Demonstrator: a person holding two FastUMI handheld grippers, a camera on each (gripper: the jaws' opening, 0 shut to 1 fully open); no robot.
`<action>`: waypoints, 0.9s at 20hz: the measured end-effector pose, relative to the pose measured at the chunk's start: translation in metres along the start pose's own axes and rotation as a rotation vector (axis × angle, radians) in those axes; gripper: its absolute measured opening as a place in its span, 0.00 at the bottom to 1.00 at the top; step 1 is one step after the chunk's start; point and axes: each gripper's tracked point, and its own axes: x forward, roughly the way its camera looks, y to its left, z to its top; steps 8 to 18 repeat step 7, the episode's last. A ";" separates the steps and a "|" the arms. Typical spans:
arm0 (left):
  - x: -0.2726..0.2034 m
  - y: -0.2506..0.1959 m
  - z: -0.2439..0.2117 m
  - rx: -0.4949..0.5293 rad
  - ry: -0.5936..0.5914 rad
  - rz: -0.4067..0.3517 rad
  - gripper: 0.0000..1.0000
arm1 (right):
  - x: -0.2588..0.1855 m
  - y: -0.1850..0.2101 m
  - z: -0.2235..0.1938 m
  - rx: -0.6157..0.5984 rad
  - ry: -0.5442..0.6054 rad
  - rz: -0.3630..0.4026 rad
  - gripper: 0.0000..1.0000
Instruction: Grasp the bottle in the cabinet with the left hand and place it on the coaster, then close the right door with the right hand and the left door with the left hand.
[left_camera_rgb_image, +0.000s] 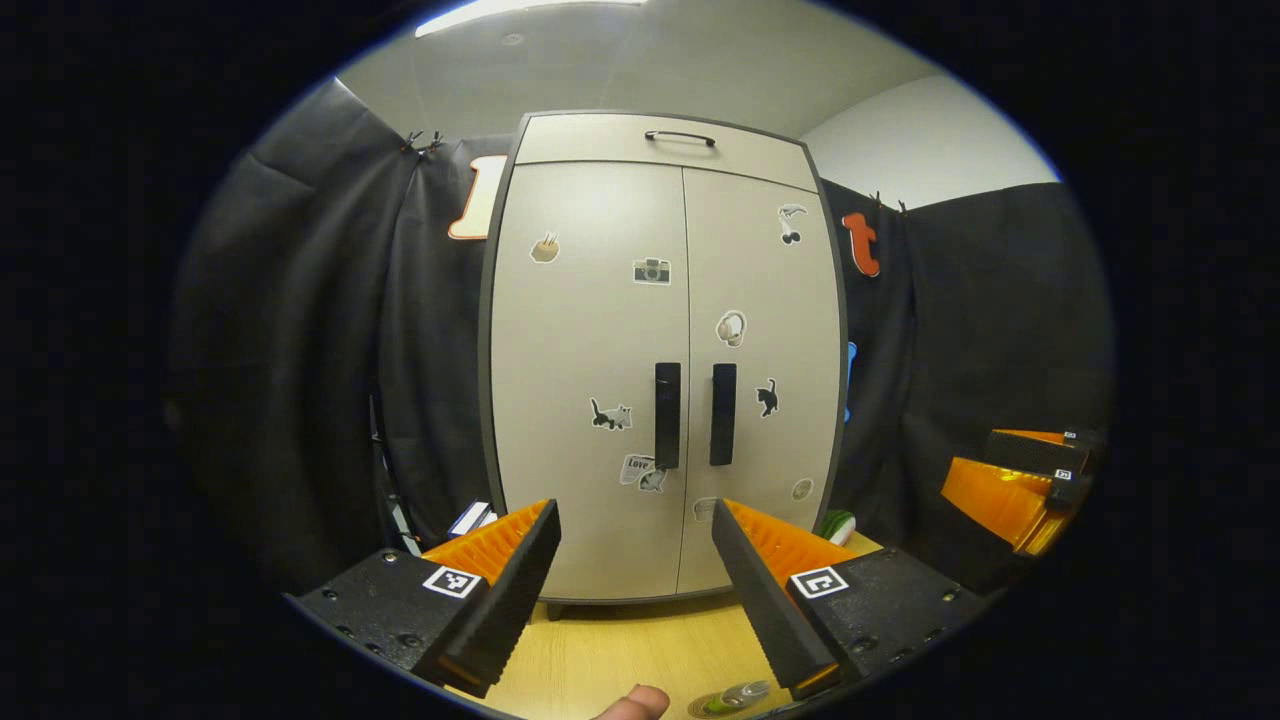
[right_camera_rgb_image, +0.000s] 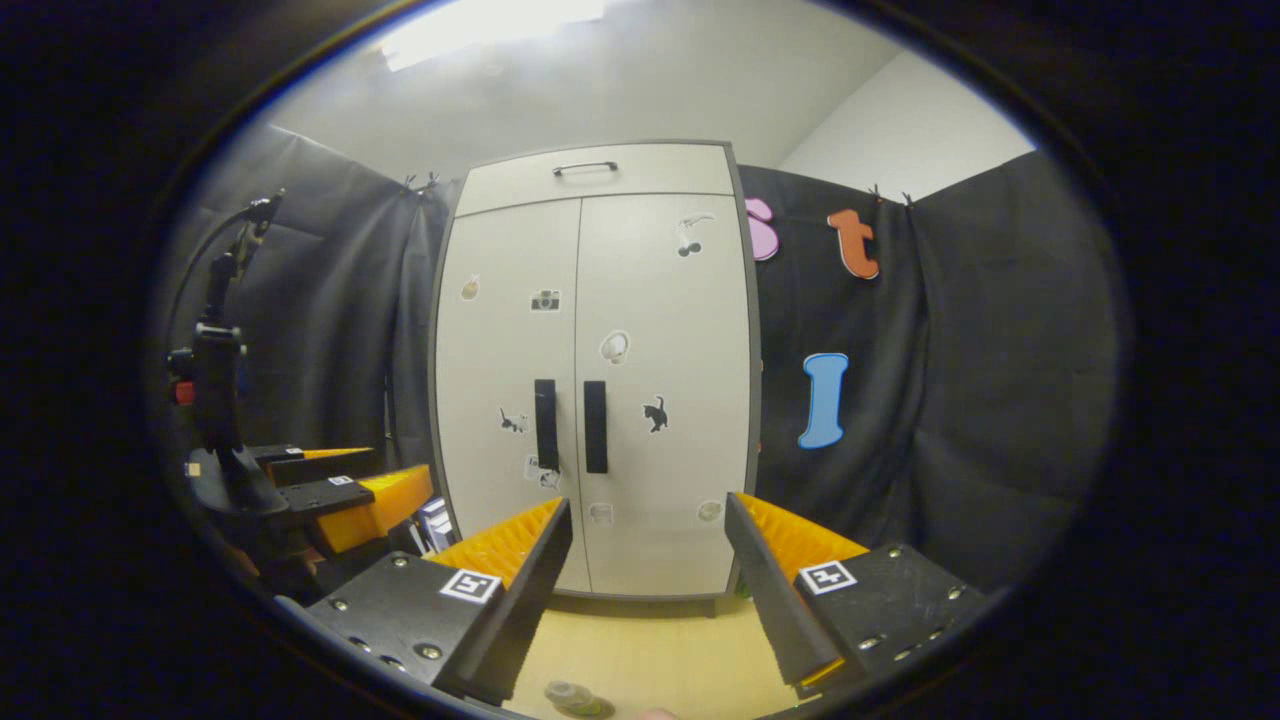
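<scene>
The pale cabinet (left_camera_rgb_image: 660, 350) stands on the wooden table (left_camera_rgb_image: 620, 640) with both doors shut, their two dark handles (left_camera_rgb_image: 693, 414) side by side. My left gripper (left_camera_rgb_image: 635, 600) is open in front of it, a short way back, with nothing between its fingers. A small clear bottle (left_camera_rgb_image: 738, 694) shows at the bottom edge, on what looks like a round coaster (left_camera_rgb_image: 706, 706). My right gripper (right_camera_rgb_image: 645, 600) is also open and faces the cabinet (right_camera_rgb_image: 600, 380) from slightly right. The bottle (right_camera_rgb_image: 574, 698) sits low, close under it.
A drawer with a dark handle (left_camera_rgb_image: 680, 136) tops the cabinet. A green and white object (left_camera_rgb_image: 838, 525) lies by its right foot, a blue and white item (left_camera_rgb_image: 470, 518) by its left. A dark stand (right_camera_rgb_image: 215, 400) rises at the left. A fingertip (left_camera_rgb_image: 632, 704) pokes in.
</scene>
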 end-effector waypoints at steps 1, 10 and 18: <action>0.000 -0.002 0.001 -0.010 -0.004 0.004 0.97 | 0.003 -0.001 0.000 0.001 -0.001 0.006 0.93; -0.003 -0.015 0.006 -0.017 -0.016 0.048 0.93 | 0.006 -0.021 0.005 -0.016 -0.026 0.031 0.87; -0.003 -0.015 0.006 -0.017 -0.016 0.048 0.93 | 0.006 -0.021 0.005 -0.016 -0.026 0.031 0.87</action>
